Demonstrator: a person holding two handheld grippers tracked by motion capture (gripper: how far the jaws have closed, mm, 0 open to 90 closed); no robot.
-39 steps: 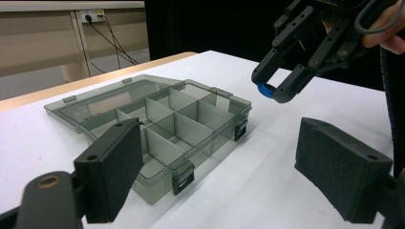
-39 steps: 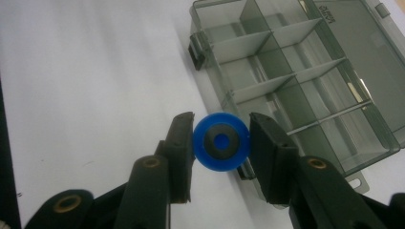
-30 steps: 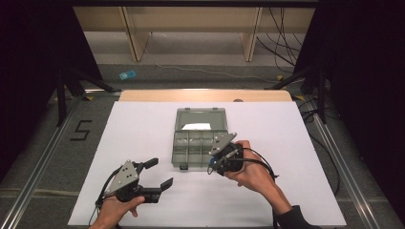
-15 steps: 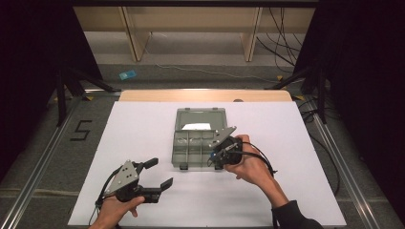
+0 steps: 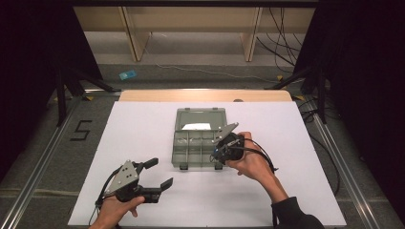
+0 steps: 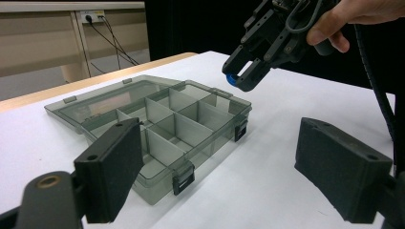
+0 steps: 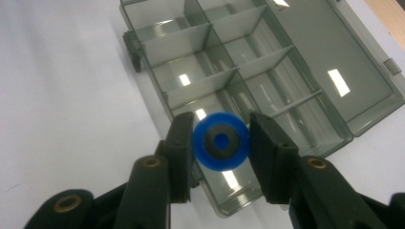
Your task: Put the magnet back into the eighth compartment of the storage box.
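Observation:
A clear grey compartment box lies open on the white table, its lid folded back on the far side. My right gripper is shut on a small blue wheel with a dark hub, held just above the box's near right corner. From the left gripper view that same blue wheel hangs over the right end compartments. My left gripper stands open near the table's front left, short of the box, with nothing between its fingers.
The white table sheet has free room to the left and right of the box. A wooden strip runs along the far table edge. Cables and a wooden frame lie on the floor beyond.
My right gripper has moved slightly forward and left with the blue wheel, coming over the box's near right corner. The left gripper has stayed put.

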